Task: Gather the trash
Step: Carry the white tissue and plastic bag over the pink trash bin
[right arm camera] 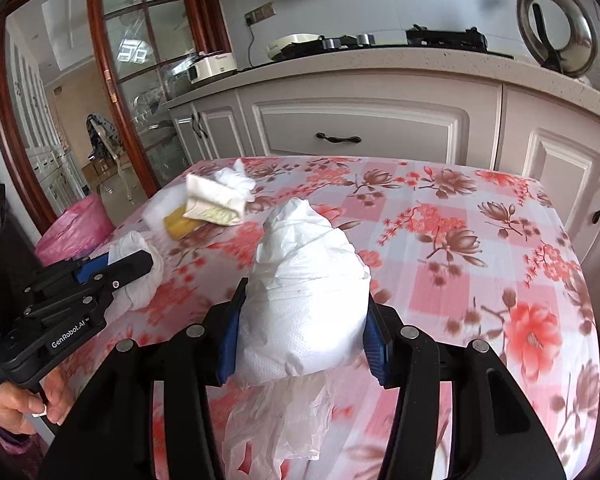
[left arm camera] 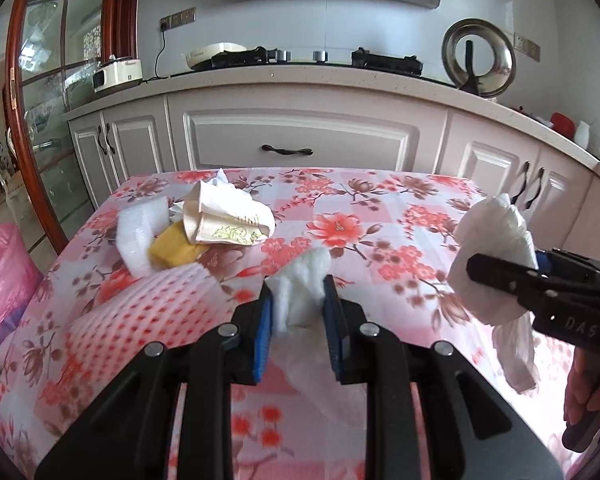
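Note:
My left gripper (left arm camera: 298, 300) is shut on a small white tissue wad (left arm camera: 300, 280), held above the floral table (left arm camera: 380, 224). It also shows in the right wrist view (right arm camera: 140, 268), at the left. My right gripper (right arm camera: 300, 320) is shut on a large white crumpled plastic-and-paper bundle (right arm camera: 304, 288) with clear film hanging below; the bundle also shows in the left wrist view (left arm camera: 492, 248). On the table's far left lie a cream paper packet (left arm camera: 224, 216), a yellow piece (left arm camera: 172, 252), white foam (left arm camera: 136, 232) and a white foam net (left arm camera: 152, 312).
A pink trash bag (left arm camera: 4, 276) stands beside the table's left edge, also in the right wrist view (right arm camera: 76, 228). White kitchen cabinets (left arm camera: 300, 136) and a countertop with a stove stand behind the table. A glass door with a wooden frame is at the left.

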Motion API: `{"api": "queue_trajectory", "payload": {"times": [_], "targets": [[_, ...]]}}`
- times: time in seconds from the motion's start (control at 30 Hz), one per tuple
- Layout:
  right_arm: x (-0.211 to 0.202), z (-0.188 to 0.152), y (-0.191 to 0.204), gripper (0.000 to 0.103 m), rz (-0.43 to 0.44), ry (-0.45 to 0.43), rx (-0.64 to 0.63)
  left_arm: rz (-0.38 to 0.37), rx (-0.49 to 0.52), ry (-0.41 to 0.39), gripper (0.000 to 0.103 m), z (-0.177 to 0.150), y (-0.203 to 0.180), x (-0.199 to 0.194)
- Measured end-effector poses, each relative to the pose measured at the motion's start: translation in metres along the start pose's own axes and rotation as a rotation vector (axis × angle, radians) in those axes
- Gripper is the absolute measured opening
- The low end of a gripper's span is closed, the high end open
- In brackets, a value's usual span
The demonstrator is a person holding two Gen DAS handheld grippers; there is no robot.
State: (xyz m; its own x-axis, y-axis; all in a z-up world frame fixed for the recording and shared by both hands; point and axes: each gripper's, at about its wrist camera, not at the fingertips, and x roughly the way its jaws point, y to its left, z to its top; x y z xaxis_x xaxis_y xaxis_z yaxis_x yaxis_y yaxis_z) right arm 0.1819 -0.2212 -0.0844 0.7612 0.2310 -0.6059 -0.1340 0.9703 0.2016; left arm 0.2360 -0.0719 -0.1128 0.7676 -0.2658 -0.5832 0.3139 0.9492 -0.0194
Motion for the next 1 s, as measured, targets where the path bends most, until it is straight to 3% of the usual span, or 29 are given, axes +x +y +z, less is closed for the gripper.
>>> {"api": "queue_trajectory", "payload": {"times": [0.53,1.0], "targets": [[-0.059,-0.022,0.076,0.049,0.039,-0.047,-0.124,-0.023,0.0,-0.101,0.023,-0.034,0.013,-0.105],[-0.061,-0.01,0.178,0.049,0.149,-0.07,-0.288,0.071,-0.067,-0.168,0.023,-0.055,0.079,-0.179]]}}
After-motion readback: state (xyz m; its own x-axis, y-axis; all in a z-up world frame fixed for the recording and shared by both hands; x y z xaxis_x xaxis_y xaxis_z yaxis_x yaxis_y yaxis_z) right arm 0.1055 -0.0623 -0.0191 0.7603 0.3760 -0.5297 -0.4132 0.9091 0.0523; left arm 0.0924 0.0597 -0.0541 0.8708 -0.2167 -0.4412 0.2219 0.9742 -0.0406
